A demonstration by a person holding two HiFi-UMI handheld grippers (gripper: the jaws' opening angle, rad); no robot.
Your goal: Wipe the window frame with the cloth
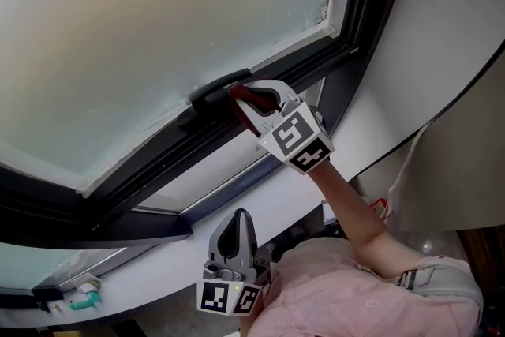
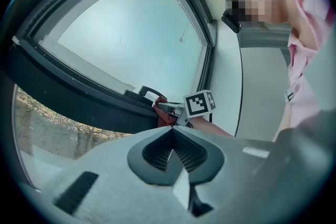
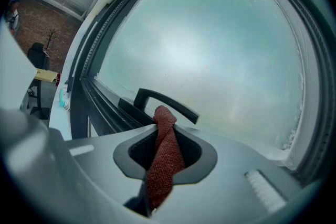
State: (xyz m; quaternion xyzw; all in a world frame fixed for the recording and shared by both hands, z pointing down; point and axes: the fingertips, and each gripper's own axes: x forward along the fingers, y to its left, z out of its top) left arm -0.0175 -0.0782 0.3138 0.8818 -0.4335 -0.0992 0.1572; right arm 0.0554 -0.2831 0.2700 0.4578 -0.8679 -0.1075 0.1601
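While the right gripper [image 1: 246,100] clamps the red cloth [image 3: 163,157] and presses it just beside the window handle [image 1: 215,89] on the dark window frame [image 1: 150,170], the left gripper [image 1: 235,229] hangs well below the handle, jaws together on nothing

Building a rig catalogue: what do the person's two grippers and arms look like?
The left gripper and right gripper are light grey moulded shells with dark ribbed fingers, each bearing a black-and-white marker cube. The person wears a pink short-sleeved shirt.
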